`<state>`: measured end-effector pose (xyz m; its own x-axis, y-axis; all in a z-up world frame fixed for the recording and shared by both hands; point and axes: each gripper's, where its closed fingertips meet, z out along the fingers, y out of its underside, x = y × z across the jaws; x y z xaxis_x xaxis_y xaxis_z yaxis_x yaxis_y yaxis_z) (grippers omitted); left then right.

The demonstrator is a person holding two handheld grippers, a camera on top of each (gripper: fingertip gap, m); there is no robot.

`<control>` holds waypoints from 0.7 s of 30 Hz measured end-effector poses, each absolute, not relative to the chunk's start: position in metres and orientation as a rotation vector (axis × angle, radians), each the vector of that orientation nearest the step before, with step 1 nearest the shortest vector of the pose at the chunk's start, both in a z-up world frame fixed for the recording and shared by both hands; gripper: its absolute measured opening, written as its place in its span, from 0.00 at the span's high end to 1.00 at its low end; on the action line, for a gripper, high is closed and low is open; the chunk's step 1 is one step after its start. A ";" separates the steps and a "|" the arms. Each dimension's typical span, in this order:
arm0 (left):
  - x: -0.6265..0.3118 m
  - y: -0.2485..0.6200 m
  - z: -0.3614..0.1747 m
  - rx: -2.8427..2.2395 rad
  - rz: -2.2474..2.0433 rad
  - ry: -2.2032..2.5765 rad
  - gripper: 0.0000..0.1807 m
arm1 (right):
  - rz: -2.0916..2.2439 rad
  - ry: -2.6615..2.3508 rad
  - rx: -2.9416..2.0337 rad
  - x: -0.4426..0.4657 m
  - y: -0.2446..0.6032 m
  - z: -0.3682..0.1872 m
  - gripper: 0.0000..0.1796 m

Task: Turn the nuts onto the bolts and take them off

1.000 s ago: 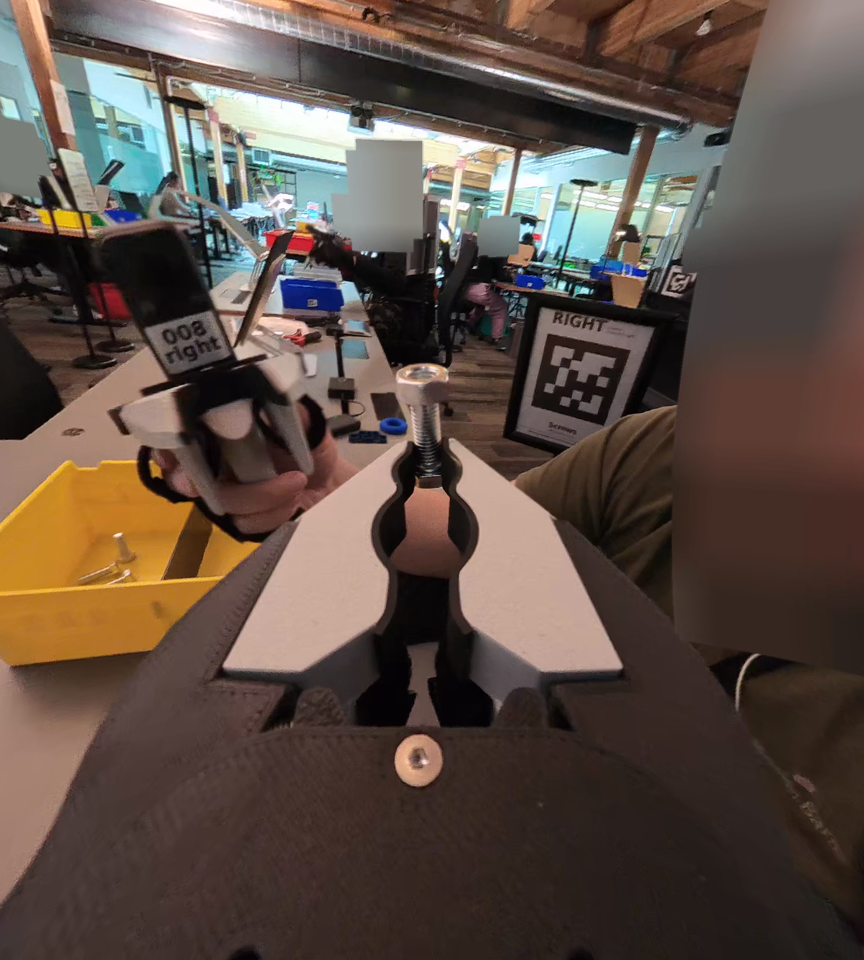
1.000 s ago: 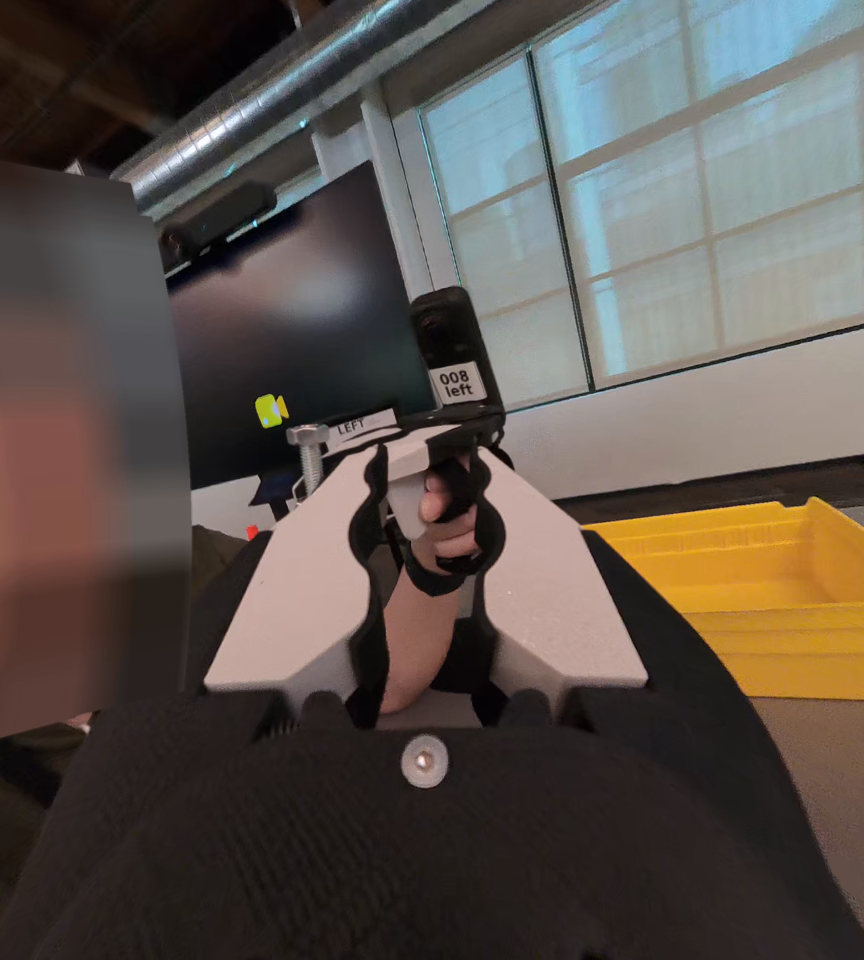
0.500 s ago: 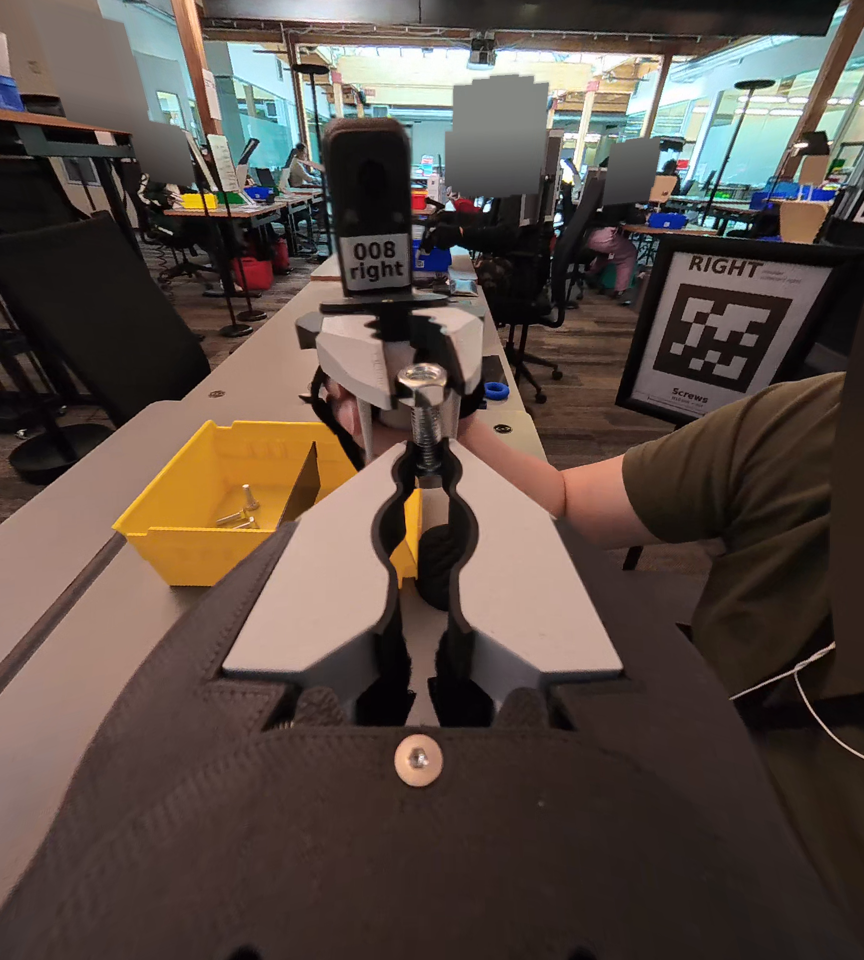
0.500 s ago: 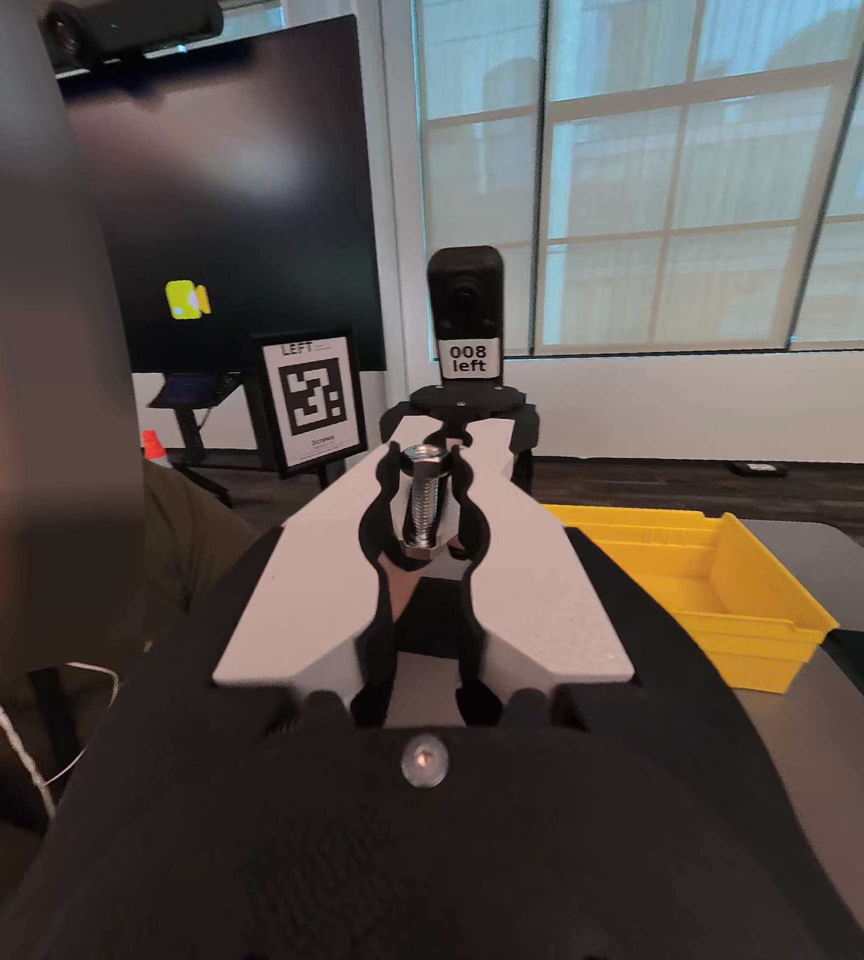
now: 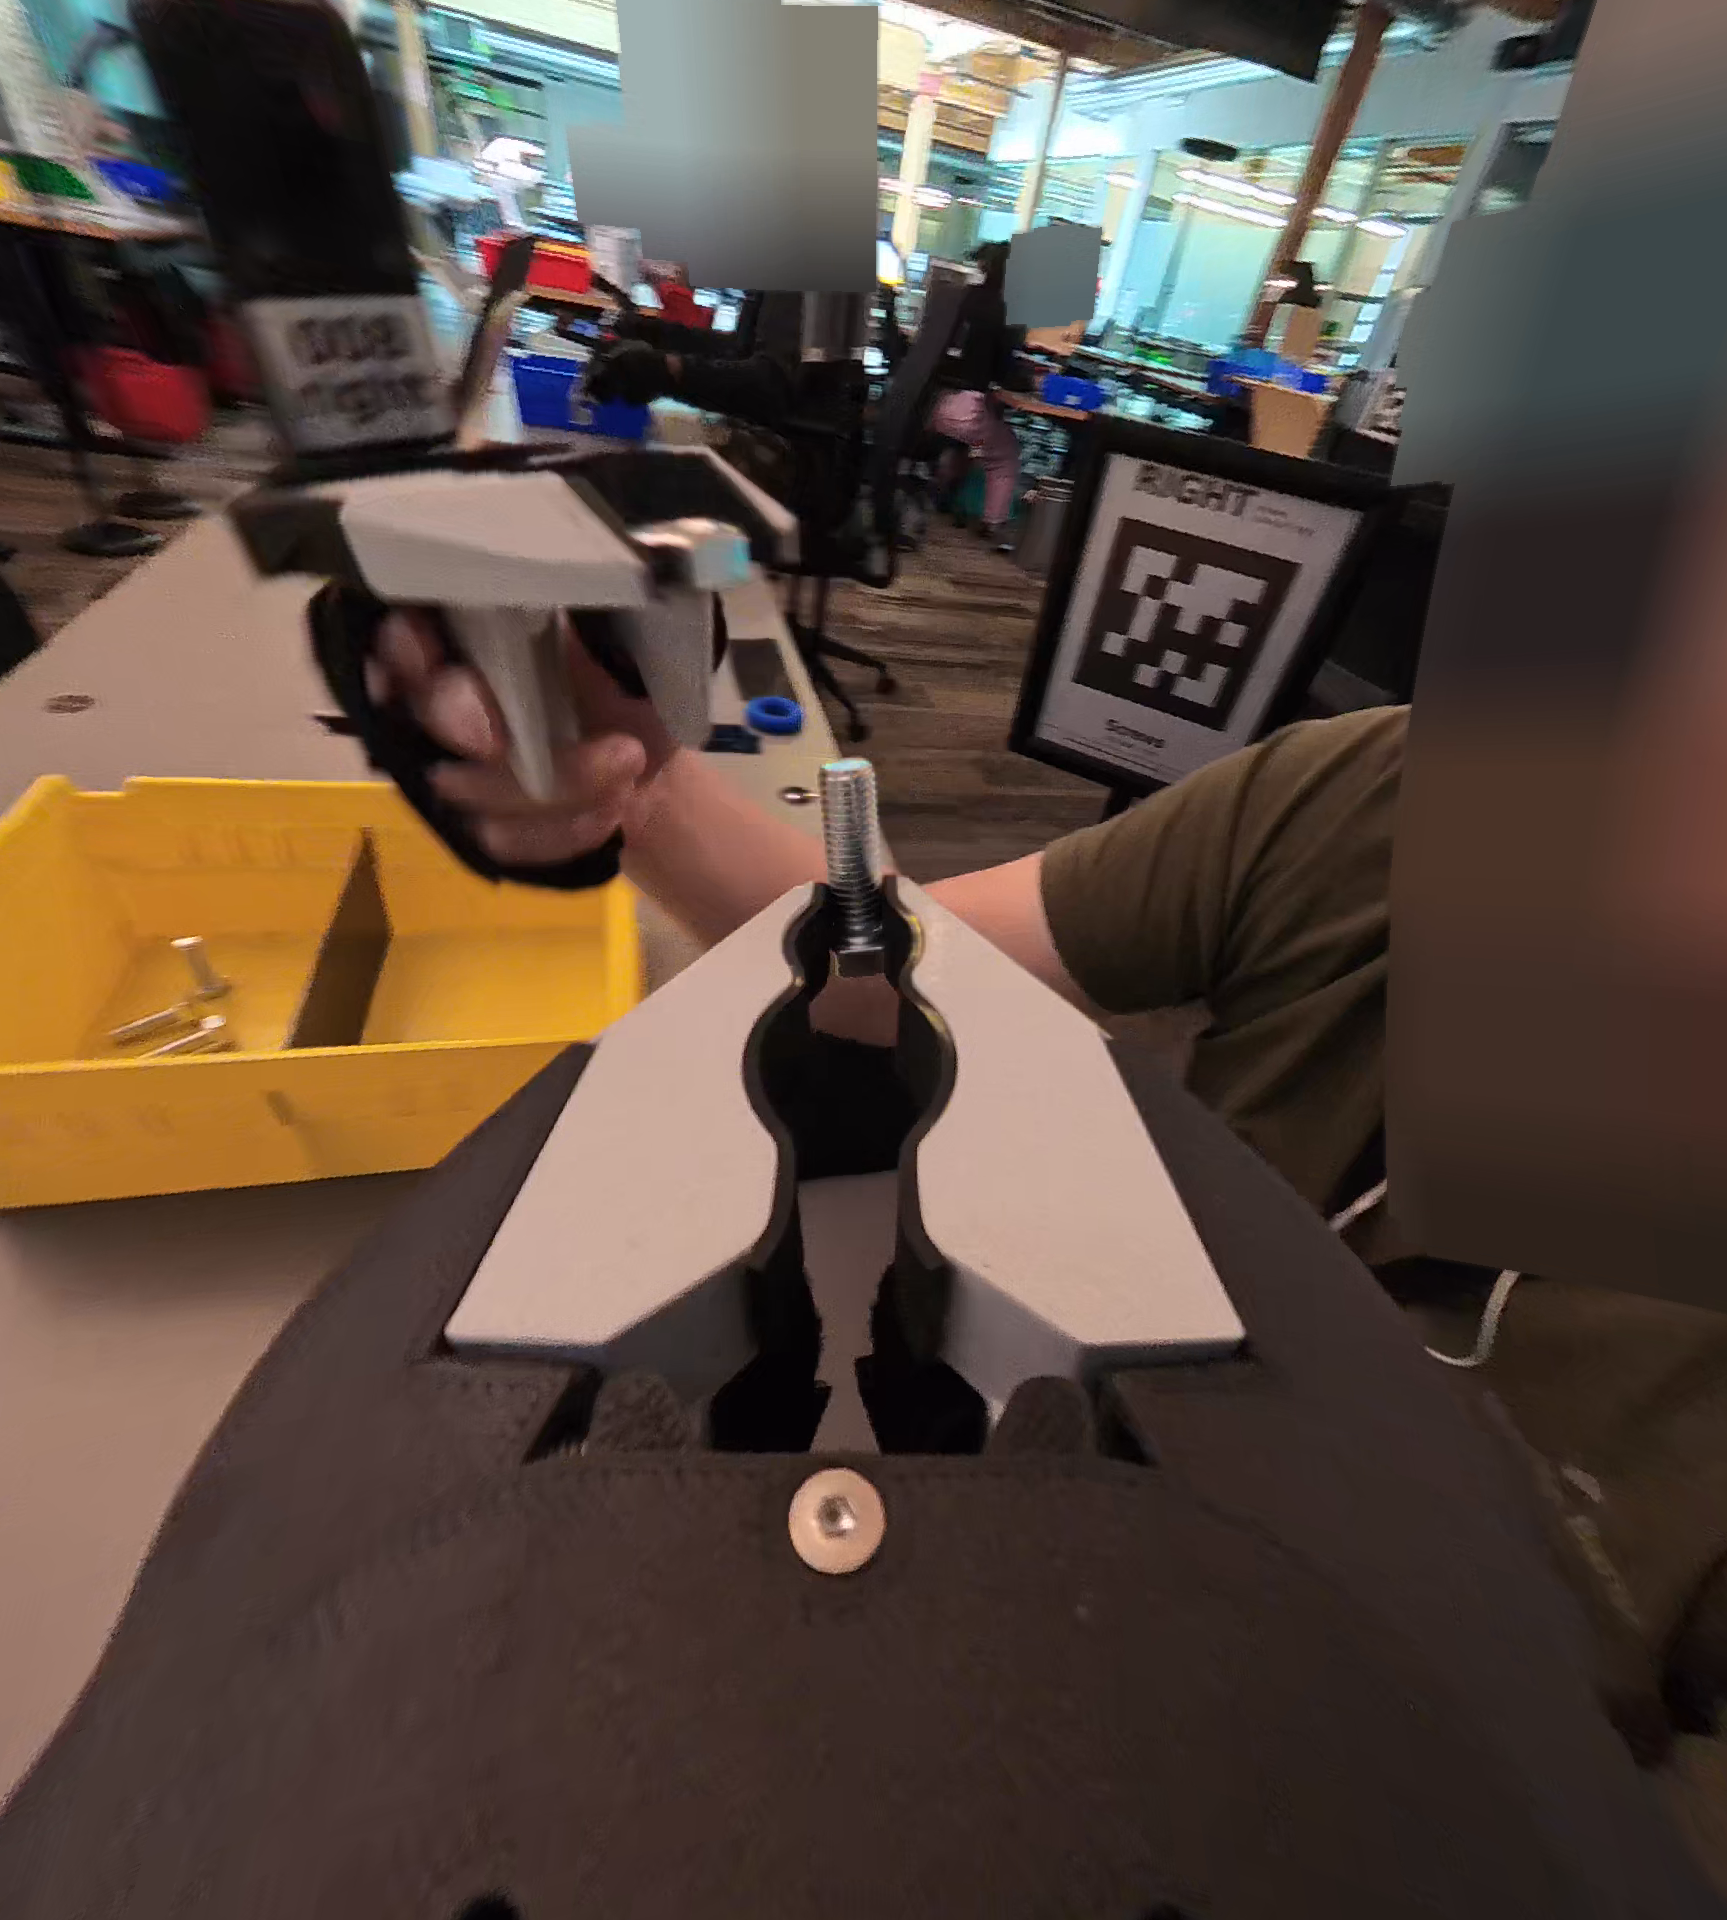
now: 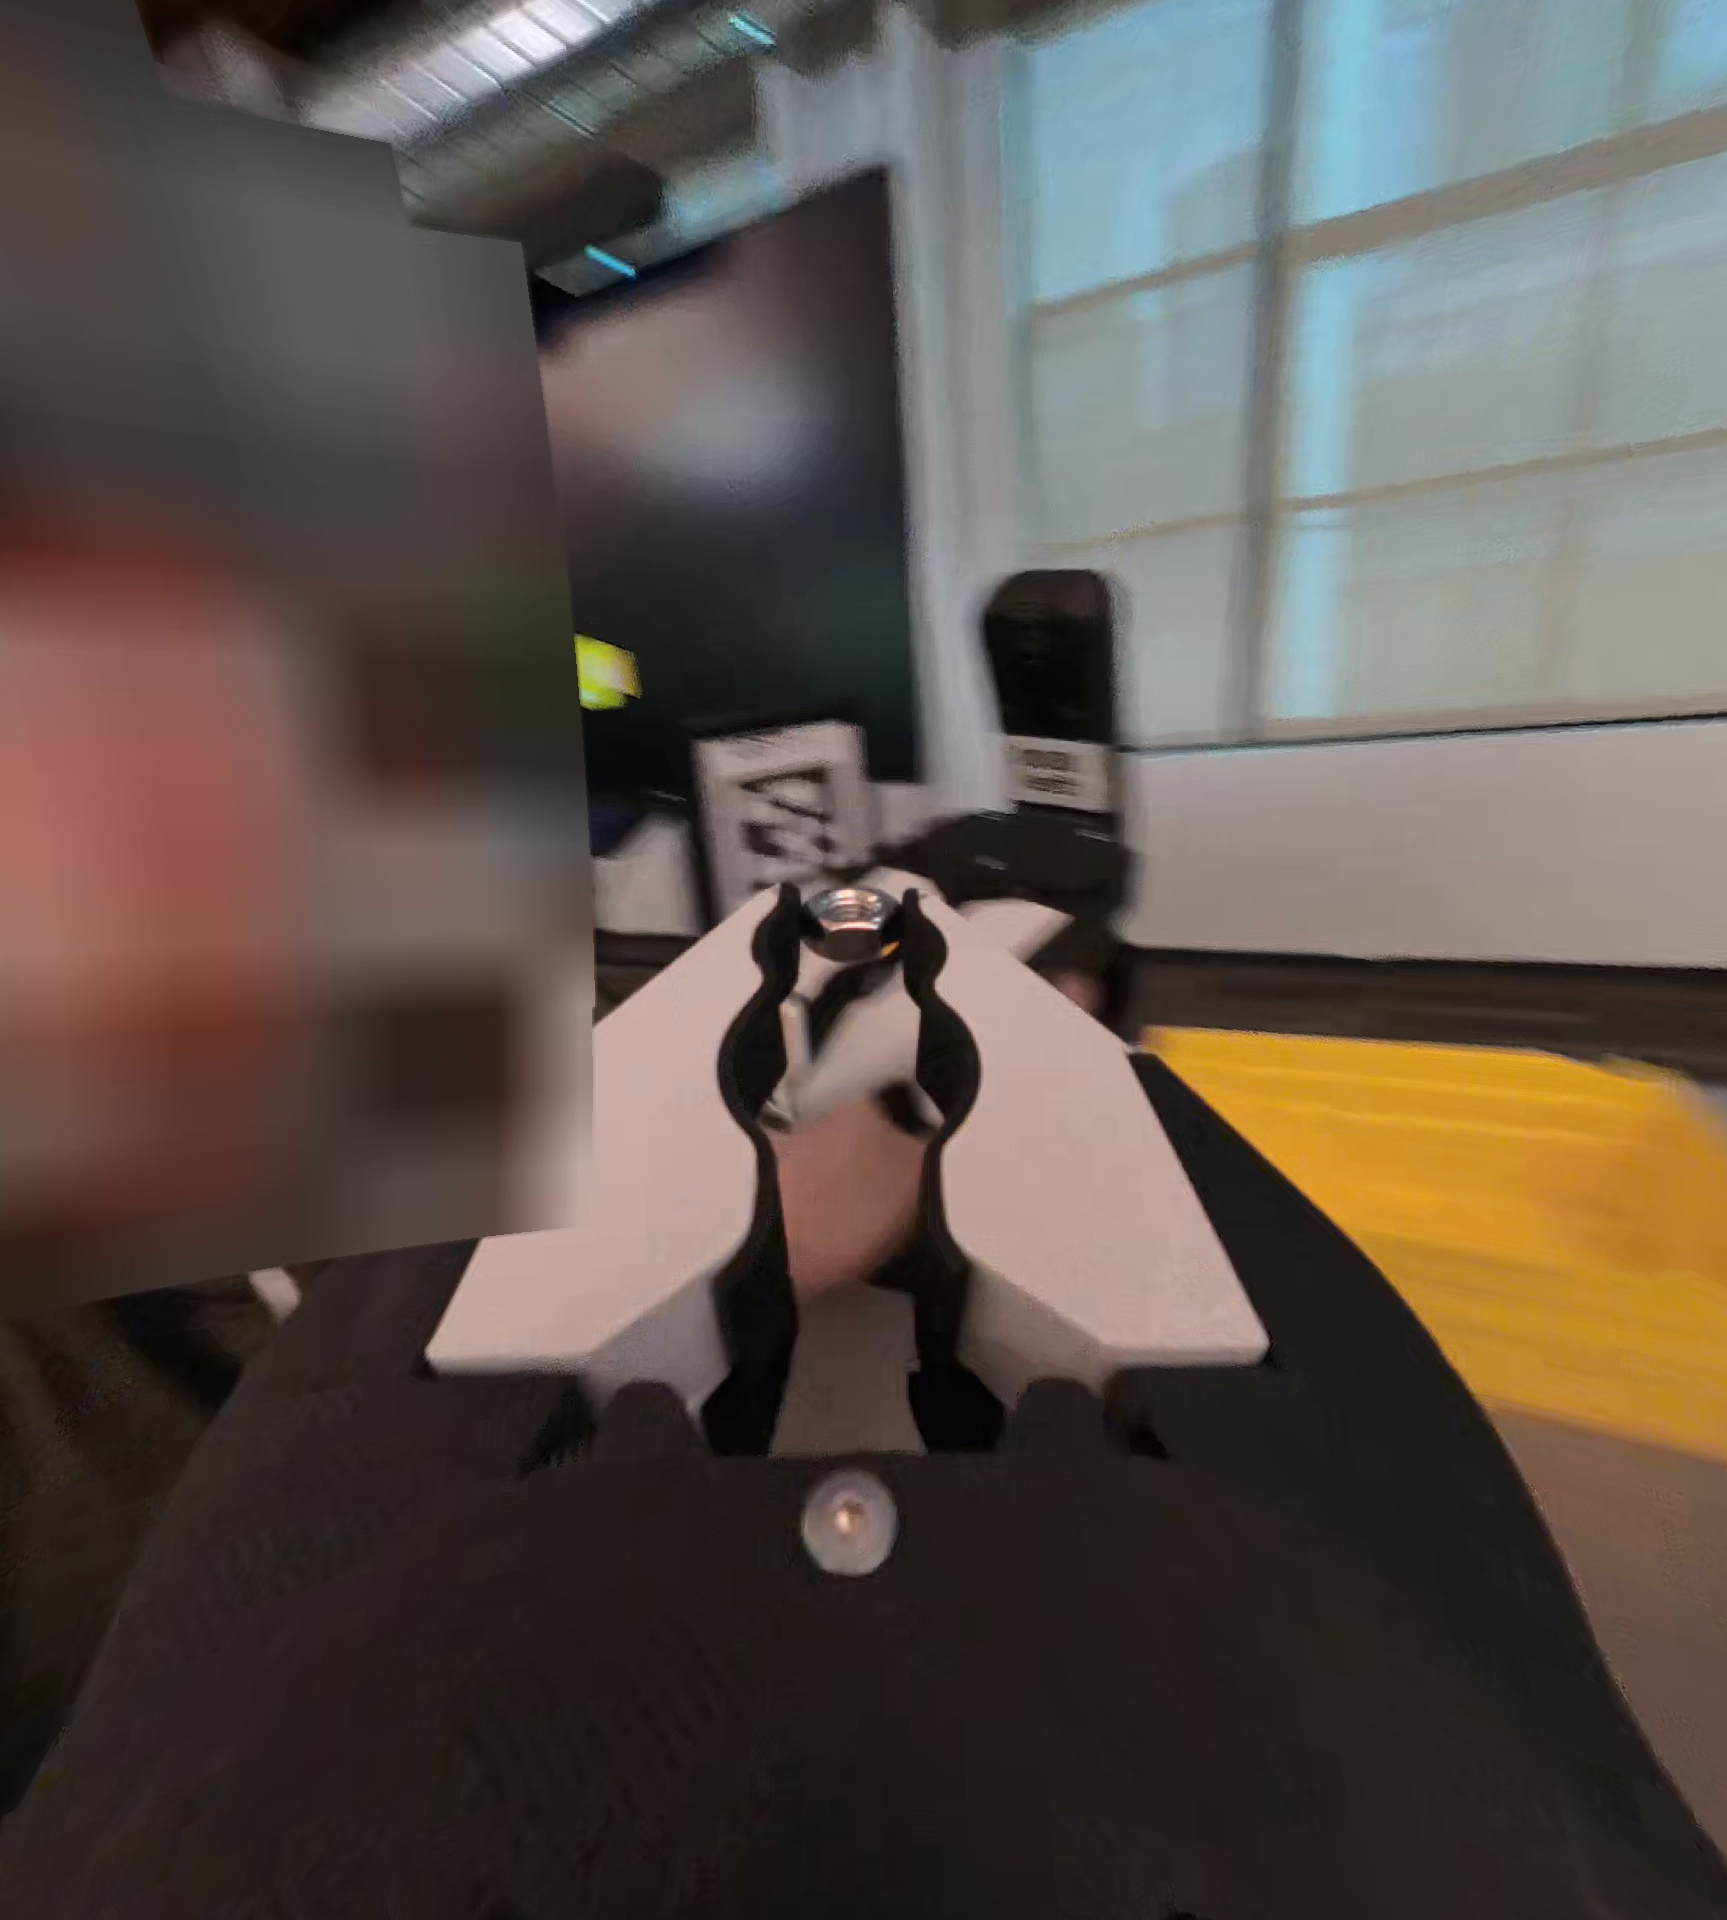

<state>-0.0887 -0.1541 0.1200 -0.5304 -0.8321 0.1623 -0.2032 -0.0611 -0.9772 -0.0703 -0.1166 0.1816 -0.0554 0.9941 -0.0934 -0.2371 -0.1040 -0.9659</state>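
While the left gripper pinches the bolt by its head, threaded shank pointing up and bare, the right gripper holds the nut clamped at its very tips, clear of the bolt. Both grips look slight: the nut sits at the extreme end of the fingers, so a small slackening or a knock against the shank could flick it out onto the table. If the nut meets the thread tilted, it may cross-thread or jam, and the twist could turn the bolt in its hold. The right wrist view is smeared with motion, which makes the nut's angle hard to judge.

Beyond them sits a yellow bin with loose bolts in its left compartment. Each gripper carries a white label, blurred here, and a framed sign with a square code pattern stands behind; I leave their wording aside.
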 end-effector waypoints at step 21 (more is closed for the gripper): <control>-0.097 -0.126 0.119 -1.184 -1.465 1.630 0.96 | 0.467 -0.847 -2.591 0.140 -0.068 -0.093 0.81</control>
